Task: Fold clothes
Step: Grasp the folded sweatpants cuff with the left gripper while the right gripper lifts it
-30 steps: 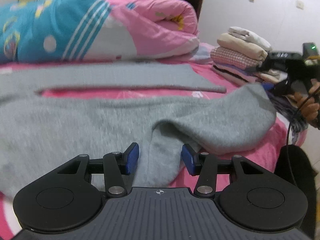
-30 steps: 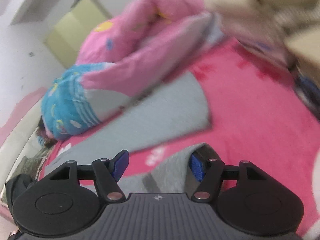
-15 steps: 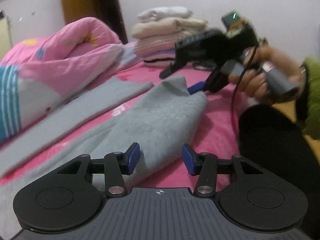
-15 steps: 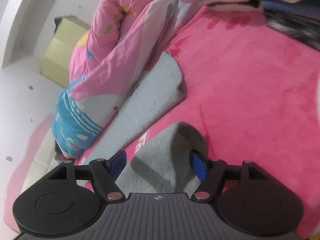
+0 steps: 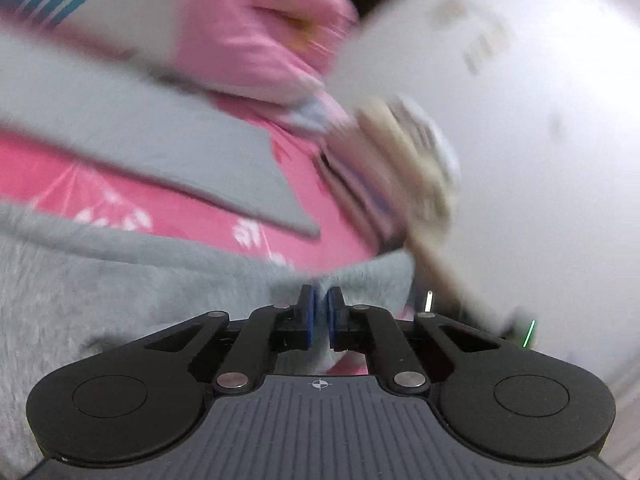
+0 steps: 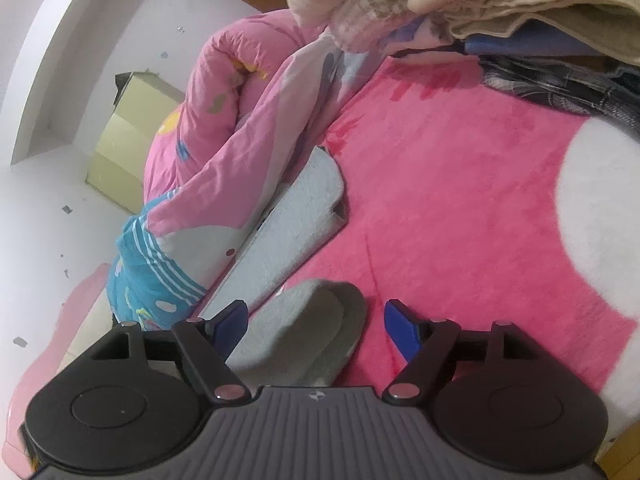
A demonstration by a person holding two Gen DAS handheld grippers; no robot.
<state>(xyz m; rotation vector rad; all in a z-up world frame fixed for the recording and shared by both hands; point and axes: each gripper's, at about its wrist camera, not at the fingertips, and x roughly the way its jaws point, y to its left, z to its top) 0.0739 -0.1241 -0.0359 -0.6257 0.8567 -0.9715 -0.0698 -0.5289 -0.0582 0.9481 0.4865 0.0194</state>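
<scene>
1. Pink fleece bed cover point(image 6: 460, 184) is the work surface in both views, with a white wall behind it. The left wrist view is heavily motion-blurred, so details there are rough.
2. Left gripper point(image 5: 319, 312): its blue pads have just snapped together and they're pinching a fold of the grey garment point(image 5: 120, 292) right at the fabric's edge (cloth bunches up between them, so that's a real grip).
3. Right gripper point(image 6: 316, 324): jaws wide apart and just been spreading further. A rounded grey end of the garment point(image 6: 308, 332) lies flat on the cover between the pads, but neither pad presses it.
4. Further out, the rest of the grey garment runs as a long flat strip point(image 6: 288, 236) up toward the quilt, its end lying on the pink cover.
5. Pink and blue striped quilt point(image 6: 224, 152) is bundled along the far side, touching that strip.
6. Stack of folded clothes point(image 6: 460, 4) sits at the top of the right wrist view (beige and checked pieces on top, darker ones underneath), well apart from the grey garment.
7. Yellowish cabinet point(image 6: 128, 140) stands against the wall beyond the quilt.
</scene>
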